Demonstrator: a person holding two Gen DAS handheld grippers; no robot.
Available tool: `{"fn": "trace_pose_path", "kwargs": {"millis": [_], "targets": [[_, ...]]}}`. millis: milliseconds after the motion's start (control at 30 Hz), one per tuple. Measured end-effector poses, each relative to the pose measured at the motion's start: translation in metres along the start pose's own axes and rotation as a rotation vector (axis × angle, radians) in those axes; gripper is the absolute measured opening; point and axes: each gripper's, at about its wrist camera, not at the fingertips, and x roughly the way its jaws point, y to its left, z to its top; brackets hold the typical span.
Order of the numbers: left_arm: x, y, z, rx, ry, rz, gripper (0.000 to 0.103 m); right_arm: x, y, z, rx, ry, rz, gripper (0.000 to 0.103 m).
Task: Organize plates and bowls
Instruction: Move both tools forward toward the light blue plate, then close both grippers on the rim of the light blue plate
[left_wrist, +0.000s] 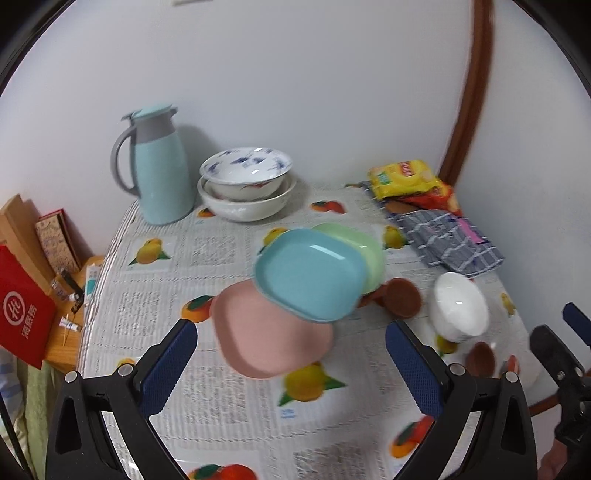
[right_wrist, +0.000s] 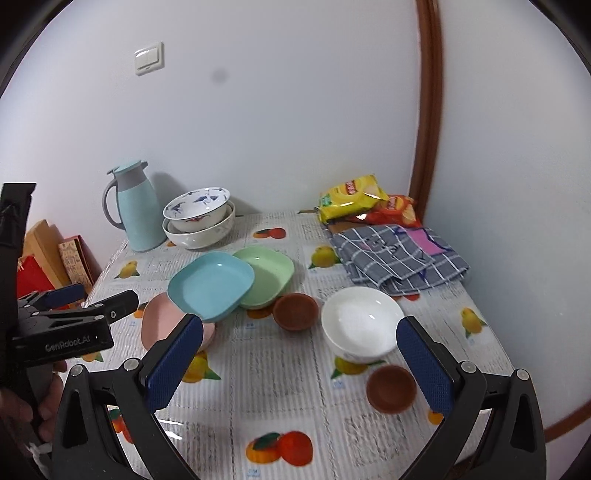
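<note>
Plates and bowls are spread over the desk, which is covered with a cloth printed with fruit. The blue plate is used as the landmark. It is tilted, with one edge resting on the pink plate just in front of it and to its left, and its other edge over the green plate just behind it and to its right. A small brown bowl is seen just to the right of the blue plate. A white bowl is set further right, and a second brown bowl is found near that one, closer to the camera. Two big stacked bowls are kept behind the blue plate, by the wall, next to a blue jug.

The left hand-held gripper is held wide open above the pink plate, and nothing is gripped. The right hand-held gripper is also spread wide and holds nothing.

The three plates look like light plastic, stiff and a bit slippery, so each would best be pinched at its raised rim. The white bowl looks like china, so it is likely heavier and could be broken if dropped. It should be taken by the rim, gently.
</note>
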Motion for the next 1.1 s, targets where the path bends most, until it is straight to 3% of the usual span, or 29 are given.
{"fn": "trace_pose_path", "kwargs": {"millis": [400,733,800,1100], "targets": [[0.061,0.053,0.001,-0.084,0.099,0.039,0.097,0.078,0.037,-0.004,-0.025,0.119,0.099,0.100],[0.104,0.051,0.012,-0.113,0.130,-0.026,0.086,0.136,0.032,0.012,0.018,0.139,0.103,0.072],[0.112,0.050,0.017,-0.111,0.133,-0.031,0.081,0.149,0.028,0.018,0.038,0.145,0.110,0.071],[0.150,0.049,0.029,-0.145,0.178,-0.057,0.077,0.200,0.029,0.039,0.008,0.147,0.109,0.066]]}}
